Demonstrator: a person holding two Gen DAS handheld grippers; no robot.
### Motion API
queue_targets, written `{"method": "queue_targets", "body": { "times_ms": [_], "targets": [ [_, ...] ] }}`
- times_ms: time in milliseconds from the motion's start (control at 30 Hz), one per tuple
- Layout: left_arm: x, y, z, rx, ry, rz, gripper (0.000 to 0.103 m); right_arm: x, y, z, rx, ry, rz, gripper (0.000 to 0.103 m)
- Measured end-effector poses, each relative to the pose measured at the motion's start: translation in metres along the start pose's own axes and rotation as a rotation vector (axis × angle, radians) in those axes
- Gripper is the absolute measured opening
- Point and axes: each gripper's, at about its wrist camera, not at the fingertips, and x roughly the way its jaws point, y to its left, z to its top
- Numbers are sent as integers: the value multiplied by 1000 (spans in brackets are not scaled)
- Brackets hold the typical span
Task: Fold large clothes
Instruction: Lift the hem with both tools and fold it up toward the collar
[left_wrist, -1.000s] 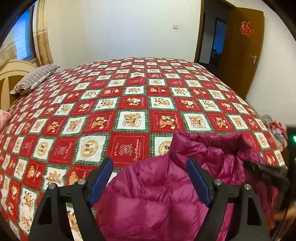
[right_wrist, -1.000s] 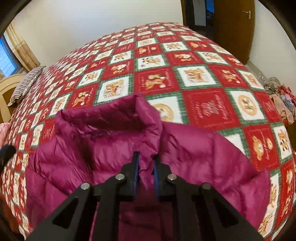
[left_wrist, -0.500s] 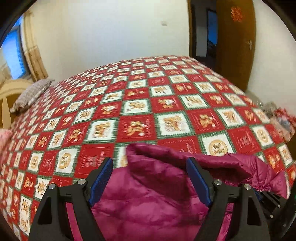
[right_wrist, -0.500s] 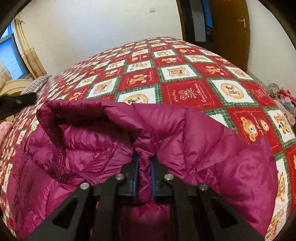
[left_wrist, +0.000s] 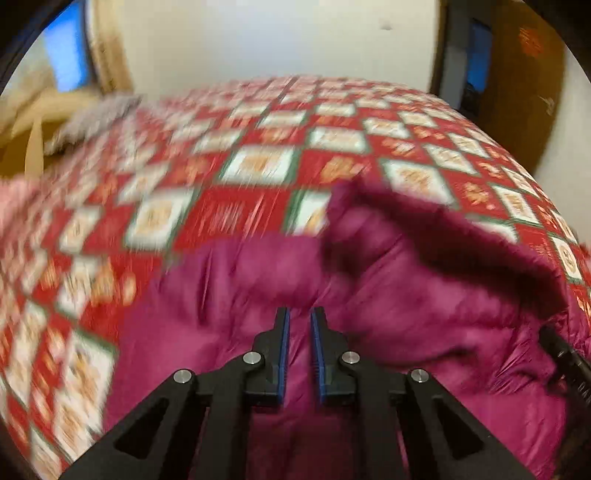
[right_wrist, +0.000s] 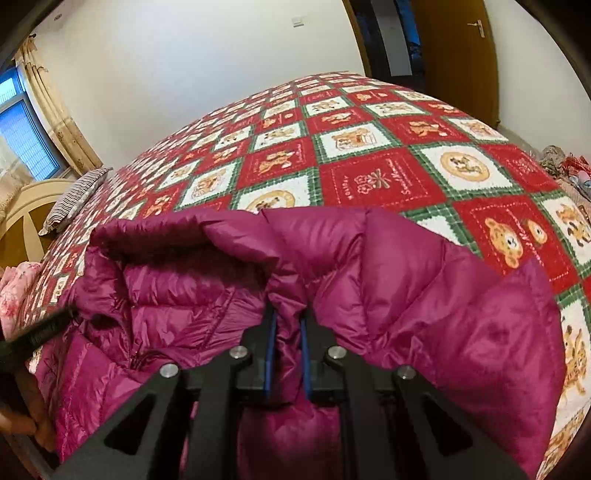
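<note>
While the left-wrist view is smeared by blur, the quilted magenta down jacket (left_wrist: 388, 295) can be made out lying on the near part of the bed, on top of the red, white and green patchwork bedspread printed with teddy bears (left_wrist: 229, 206). The left gripper (left_wrist: 298, 321) has its blue-lined fingers (left_wrist: 283, 343) drawn close together with only a narrow gap, and jacket fabric shows in that gap; whether it is pinched I cannot tell through the blur. The right gripper (right_wrist: 287, 325) has its fingers nearly closed on a raised fold of the jacket (right_wrist: 369, 280) beside the open collar, the cloth bunched between the blue pads (right_wrist: 270, 354). The collar stands up and gapes toward the bed's far edge, showing the stitched lining inside. In the right-wrist view the black tip of the other gripper lies against the jacket's left edge. A striped grey pillow (right_wrist: 74, 199) rests at the bed's far left corner against a cream wooden headboard (right_wrist: 33, 206). A brown wooden door (right_wrist: 458, 55) stands beyond the far right corner.
</note>
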Motion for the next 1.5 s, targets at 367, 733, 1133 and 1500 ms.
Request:
{"method": "queue_targets", "body": {
  "times_ms": [367, 733, 1133, 1500],
  "targets": [
    [-5, 32, -17, -166, -55, -216, 12, -35, 16, 8, -41, -65, -75, 42],
    [-59, 66, 43, -197, -234, -236, 69, 16, 133, 36, -180, 49, 143, 33],
    [-41, 37, 93, -85, -199, -146, 70, 29, 127, 3, -121, 210, 375, 31],
    [11, -28, 93, 90, -44, -48, 70, 27, 70, 79, -41, 61, -29, 33]
  ]
}}
